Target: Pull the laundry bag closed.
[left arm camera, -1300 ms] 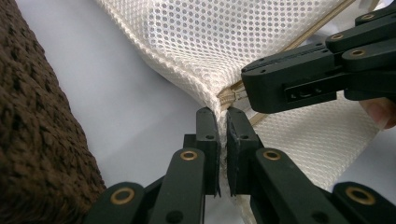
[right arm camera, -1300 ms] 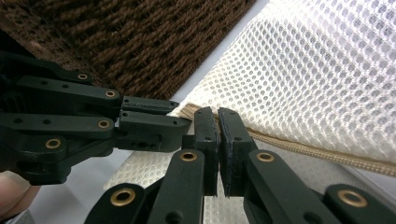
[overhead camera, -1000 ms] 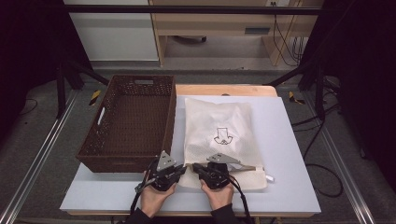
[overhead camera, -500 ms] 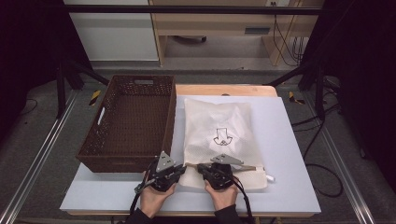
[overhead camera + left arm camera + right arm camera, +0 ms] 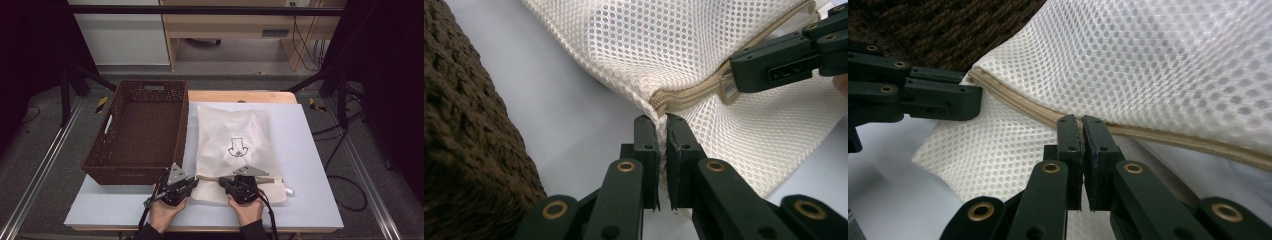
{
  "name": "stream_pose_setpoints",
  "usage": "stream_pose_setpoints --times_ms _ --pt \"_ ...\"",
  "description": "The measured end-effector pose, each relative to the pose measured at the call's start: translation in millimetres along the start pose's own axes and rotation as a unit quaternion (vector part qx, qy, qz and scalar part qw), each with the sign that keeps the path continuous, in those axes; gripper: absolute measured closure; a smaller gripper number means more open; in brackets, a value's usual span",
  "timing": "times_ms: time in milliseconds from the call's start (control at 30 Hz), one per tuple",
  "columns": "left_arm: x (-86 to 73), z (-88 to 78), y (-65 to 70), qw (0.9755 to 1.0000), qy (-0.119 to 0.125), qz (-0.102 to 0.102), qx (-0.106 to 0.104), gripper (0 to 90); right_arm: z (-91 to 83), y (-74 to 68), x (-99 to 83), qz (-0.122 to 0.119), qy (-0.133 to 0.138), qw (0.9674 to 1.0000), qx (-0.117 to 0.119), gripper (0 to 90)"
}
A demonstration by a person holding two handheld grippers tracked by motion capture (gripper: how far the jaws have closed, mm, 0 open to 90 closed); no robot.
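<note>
A cream mesh bag (image 5: 232, 145) with a dark arrow print lies flat on the pale table board (image 5: 310, 165). A beige zipper (image 5: 694, 92) runs along its near edge. My left gripper (image 5: 661, 120) is shut on the bag's corner, just at the zipper's end. In the high view the left gripper (image 5: 196, 180) sits at the bag's near left corner. My right gripper (image 5: 1082, 120) is shut on the zipper (image 5: 1013, 102) a short way along the same edge. Seen from above, the right gripper (image 5: 222, 182) points left, close to the other.
A dark brown wicker basket (image 5: 140, 170) stands to the left of the bag, its near wall right beside my left gripper. A small white tag (image 5: 289, 190) pokes out at the bag's near right corner. Bare board lies to the right of the bag.
My right gripper has edged slightly to the right along the bag's near edge. The left gripper and the bag have stayed put.
</note>
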State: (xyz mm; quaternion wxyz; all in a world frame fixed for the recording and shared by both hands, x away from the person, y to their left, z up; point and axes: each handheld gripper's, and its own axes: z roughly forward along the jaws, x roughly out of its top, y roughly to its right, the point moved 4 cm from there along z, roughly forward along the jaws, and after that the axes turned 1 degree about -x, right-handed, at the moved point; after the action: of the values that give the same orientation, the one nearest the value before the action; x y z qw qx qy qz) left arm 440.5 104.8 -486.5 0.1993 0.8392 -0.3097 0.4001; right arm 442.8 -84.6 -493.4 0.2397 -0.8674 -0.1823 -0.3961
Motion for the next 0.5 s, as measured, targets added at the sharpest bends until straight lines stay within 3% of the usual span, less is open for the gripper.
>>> stream_pose_setpoints --times_ms 67,300,500 --pt "-0.3 0.2 0.2 1.0000 0.000 0.001 0.000 84.5 -2.6 1.4 0.3 0.007 -0.005 1.0000 0.003 87.4" --pt "0.0 -0.1 0.4 1.0000 -0.003 0.000 -0.002 84.5 -5.7 1.2 1.7 -0.022 -0.010 0.9997 -0.002 87.4" --pt "0.2 -0.9 0.5 1.0000 -0.003 0.001 0.001 84.5 -15.4 7.5 1.8 -0.011 -0.003 0.9999 0.000 87.4"
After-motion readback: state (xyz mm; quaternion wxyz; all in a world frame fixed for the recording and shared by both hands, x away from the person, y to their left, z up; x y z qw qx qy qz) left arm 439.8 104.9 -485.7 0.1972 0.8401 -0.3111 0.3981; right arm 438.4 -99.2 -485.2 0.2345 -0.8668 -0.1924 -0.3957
